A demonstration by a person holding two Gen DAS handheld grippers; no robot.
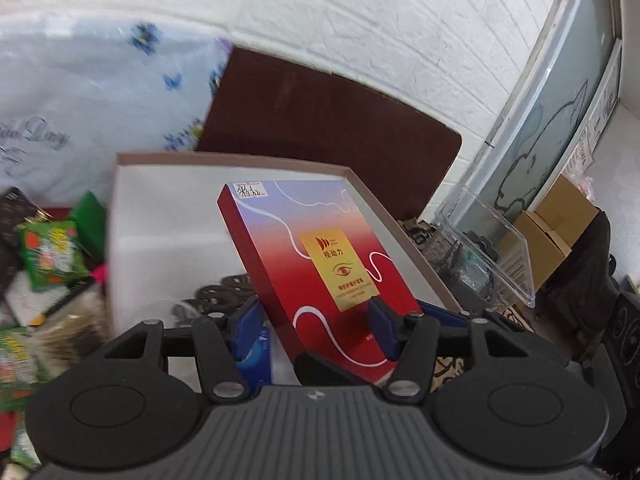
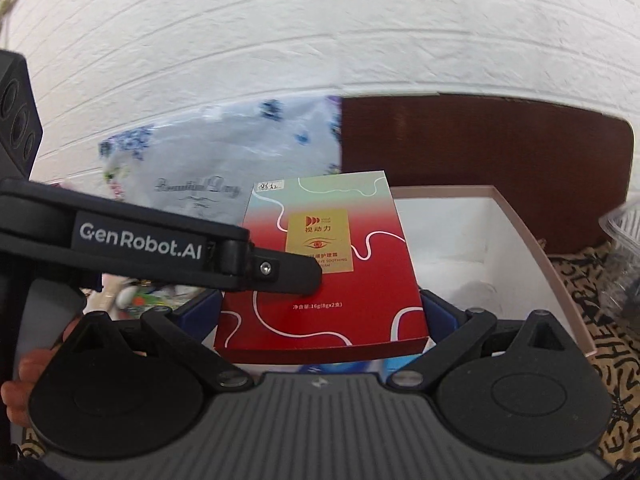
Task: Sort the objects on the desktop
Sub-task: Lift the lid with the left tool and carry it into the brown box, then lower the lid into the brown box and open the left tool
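The flat red-and-blue gradient carton with a gold eye label (image 1: 320, 264) is tilted over the open white cardboard box with a brown rim (image 1: 168, 216), its far end inside the box. The left gripper (image 1: 316, 320) has its blue pads pressed to the carton's two faces, jaws narrowed onto it. The right gripper (image 2: 320, 312) stands wide, its blue fingers (image 2: 434, 308) flanking the carton's near corners; actual contact cannot be told. A clear plastic tray (image 1: 492, 248) lies to the right.
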